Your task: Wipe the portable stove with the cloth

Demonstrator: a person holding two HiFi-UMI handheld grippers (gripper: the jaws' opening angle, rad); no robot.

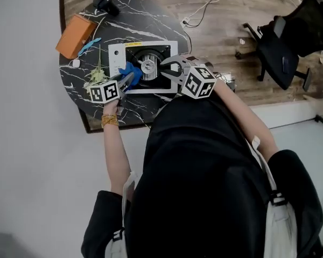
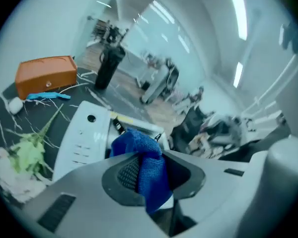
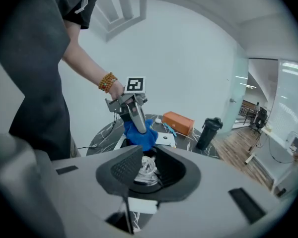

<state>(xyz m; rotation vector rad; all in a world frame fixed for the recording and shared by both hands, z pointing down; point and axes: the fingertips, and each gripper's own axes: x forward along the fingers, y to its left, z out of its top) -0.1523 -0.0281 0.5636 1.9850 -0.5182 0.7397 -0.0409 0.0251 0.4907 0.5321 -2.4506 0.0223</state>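
The white portable stove point(image 1: 116, 56) sits on a round black marble table point(image 1: 86, 98), its round burner point(image 1: 148, 66) in the middle. My left gripper point(image 1: 130, 79) is shut on a bunched blue cloth point(image 1: 130, 71), held just above the stove's left half. In the left gripper view the cloth point(image 2: 141, 165) fills the jaws point(image 2: 149, 182) over the stove's control panel point(image 2: 84, 133). My right gripper point(image 1: 167, 69) hovers over the stove's right side. Its jaws point(image 3: 139, 185) stand shut and hold nothing, with the burner point(image 3: 147, 168) seen below and the cloth point(image 3: 139, 134) beyond.
An orange case point(image 1: 75, 35), a light blue item point(image 1: 90, 44) and a black bottle point(image 1: 105, 1) stand at the table's back. A green and pink flower sprig point(image 1: 97, 74) lies left of the stove. An office chair point(image 1: 282, 42) and a white cable point(image 1: 204, 7) are on the wooden floor.
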